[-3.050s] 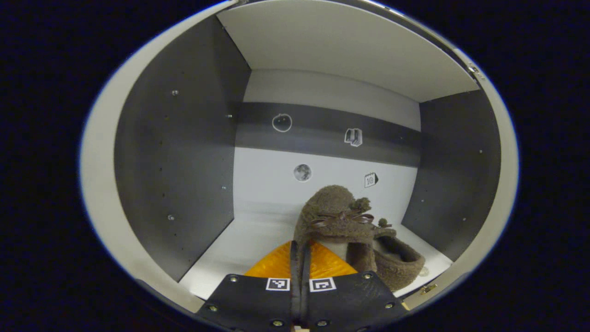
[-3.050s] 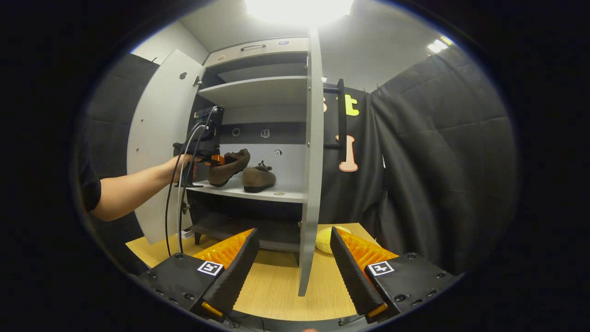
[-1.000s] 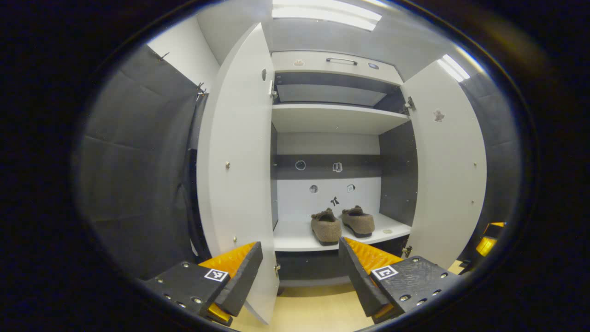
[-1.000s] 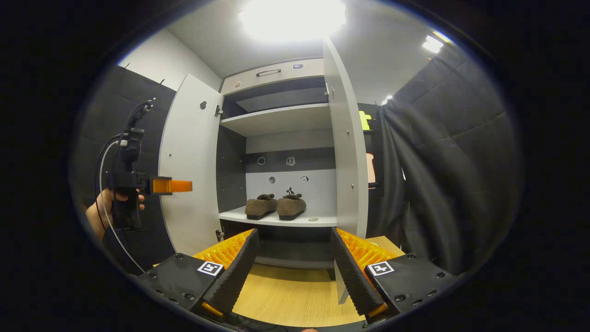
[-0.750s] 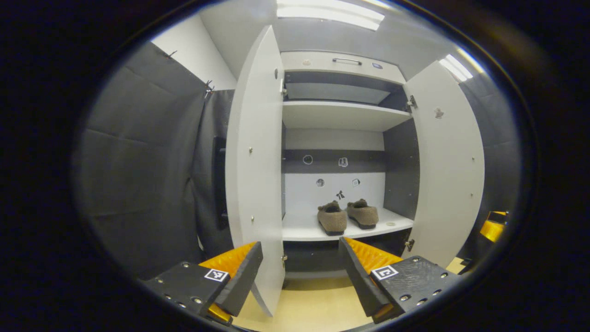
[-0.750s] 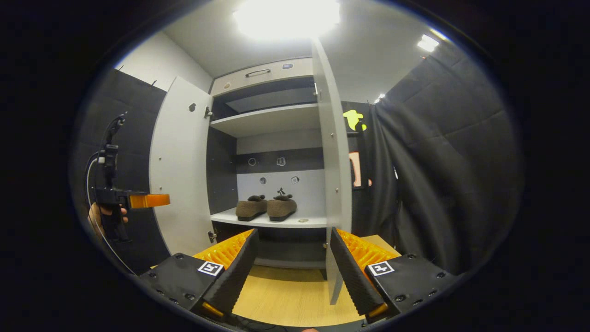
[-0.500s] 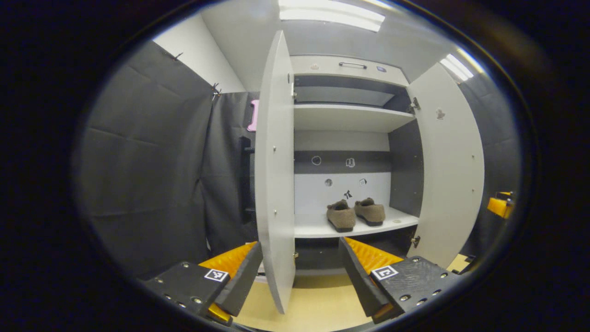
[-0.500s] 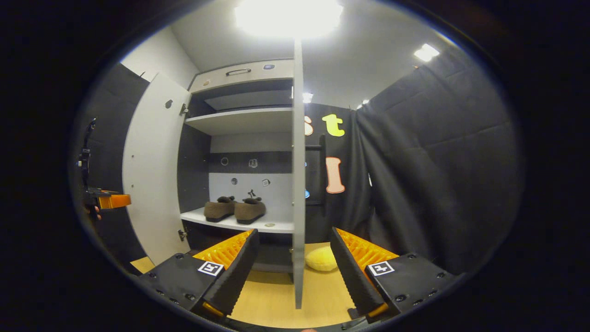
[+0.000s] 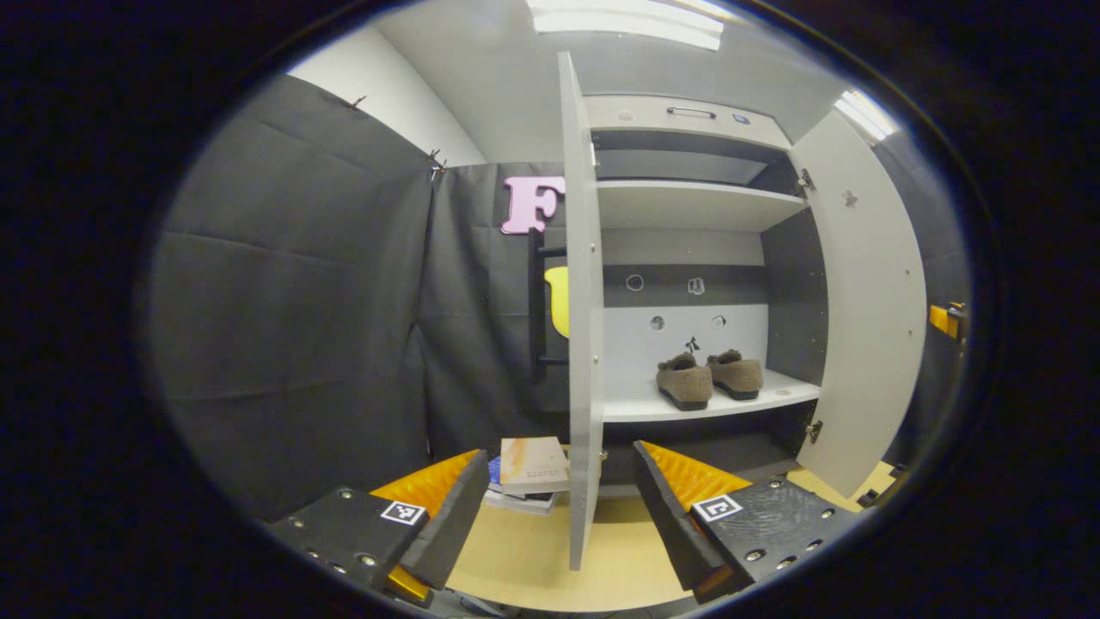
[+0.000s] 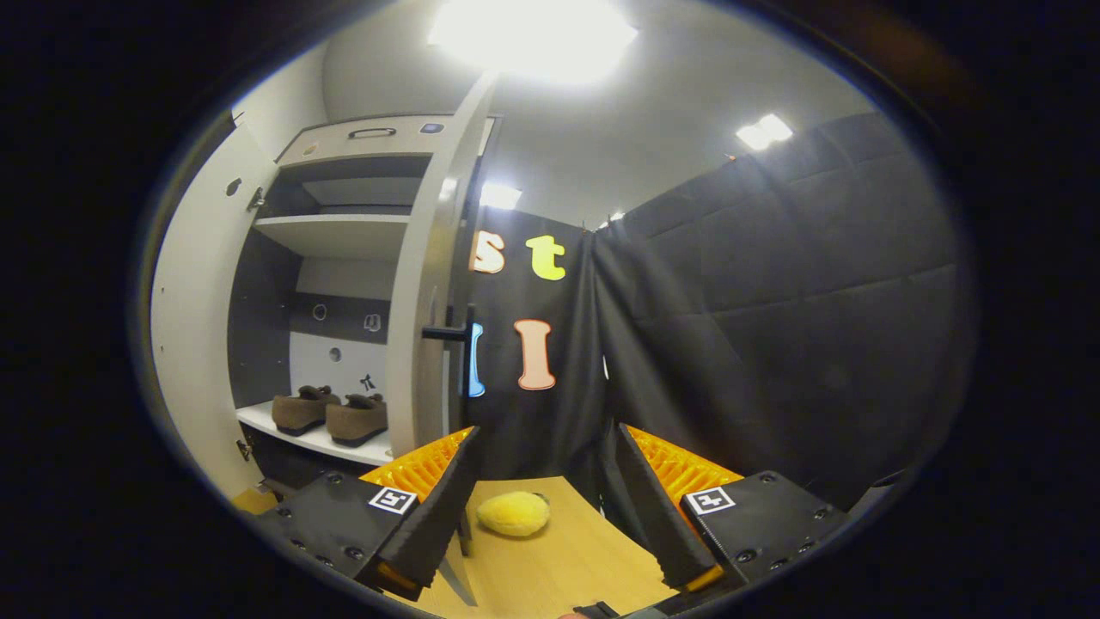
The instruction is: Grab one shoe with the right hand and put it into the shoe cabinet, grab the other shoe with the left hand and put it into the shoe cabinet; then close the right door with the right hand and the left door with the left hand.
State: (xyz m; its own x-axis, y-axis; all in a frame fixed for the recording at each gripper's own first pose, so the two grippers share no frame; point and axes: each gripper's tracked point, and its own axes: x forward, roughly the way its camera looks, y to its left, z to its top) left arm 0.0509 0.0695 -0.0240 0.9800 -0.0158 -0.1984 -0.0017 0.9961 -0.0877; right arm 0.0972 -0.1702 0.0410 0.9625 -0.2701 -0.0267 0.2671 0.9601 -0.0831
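Two brown fuzzy shoes (image 9: 685, 384) (image 9: 736, 374) sit side by side on the lower shelf (image 9: 636, 404) of the grey shoe cabinet. Both doors stand open. In the left gripper view the left door (image 9: 581, 344) shows edge-on, in line with the gap of my open left gripper (image 9: 554, 524), and the right door (image 9: 868, 301) swings out at the right. In the right gripper view the shoes (image 10: 301, 411) (image 10: 357, 419) lie at the left. The right door (image 10: 425, 301) with its dark handle (image 10: 451, 331) stands just left of my open right gripper (image 10: 541, 516). Neither gripper holds anything.
A stack of books (image 9: 528, 473) lies on the wooden floor (image 9: 524, 559) left of the left door. A yellow plush lump (image 10: 513, 513) rests on the floor right of the right door. The other gripper (image 9: 945, 318) shows beyond the right door. Black cloth walls close both sides.
The left gripper let go of the shoe and drew back out of the cabinet, then swung left until the left door is edge-on. The right gripper swung right to the right door's outer side.
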